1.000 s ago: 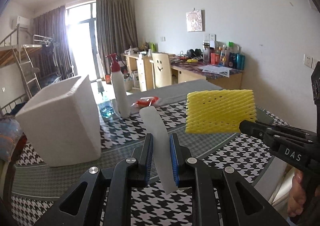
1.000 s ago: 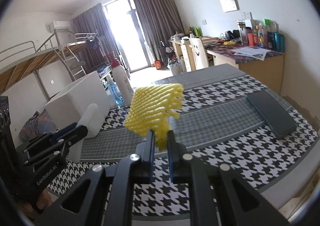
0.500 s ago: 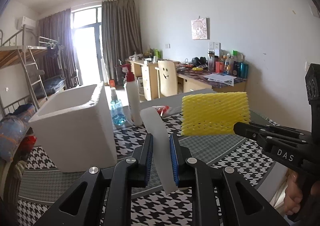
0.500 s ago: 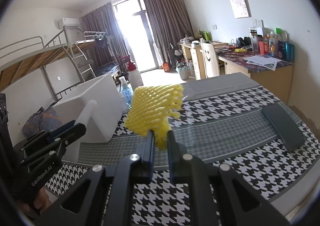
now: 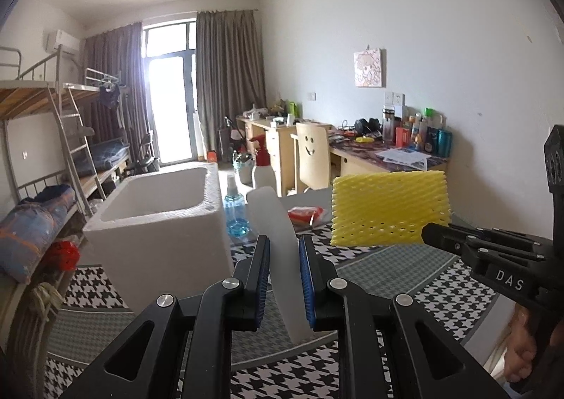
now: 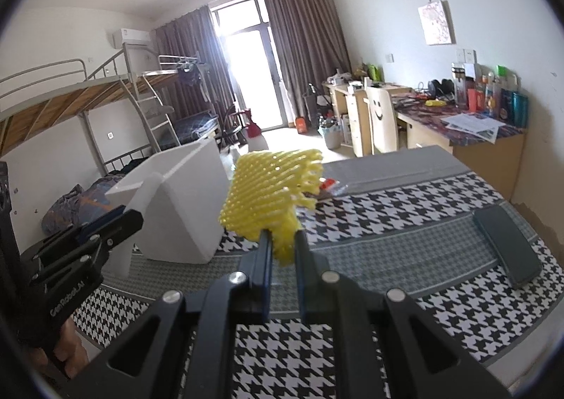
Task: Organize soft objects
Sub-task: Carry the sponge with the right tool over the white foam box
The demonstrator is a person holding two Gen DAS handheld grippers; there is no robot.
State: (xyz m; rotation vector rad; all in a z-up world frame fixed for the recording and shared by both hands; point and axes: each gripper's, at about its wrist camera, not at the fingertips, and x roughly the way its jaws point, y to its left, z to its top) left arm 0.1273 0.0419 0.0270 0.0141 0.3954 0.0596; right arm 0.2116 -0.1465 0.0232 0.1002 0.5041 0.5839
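My left gripper (image 5: 284,258) is shut on a white foam sheet (image 5: 278,243) and holds it upright above the table. My right gripper (image 6: 283,251) is shut on a yellow foam net (image 6: 271,194), also lifted off the table; the net shows in the left wrist view (image 5: 389,208) at the right, with the right gripper (image 5: 428,233) beside it. A white foam box (image 5: 158,222), open at the top, stands on the table ahead and left; it shows in the right wrist view (image 6: 183,208) too. The left gripper (image 6: 132,217) is in front of it there.
The table has a black-and-white houndstooth cloth (image 6: 405,293). A dark phone (image 6: 507,251) lies at its right. A blue spray bottle (image 5: 234,208), a white spray bottle with red top (image 5: 262,169) and a red packet (image 5: 305,213) stand behind the box. Desks, chair and bunk bed lie beyond.
Both grippers have risen, each still holding its foam piece. The box's open top now shows in the left wrist view, and the table sits lower in both views.
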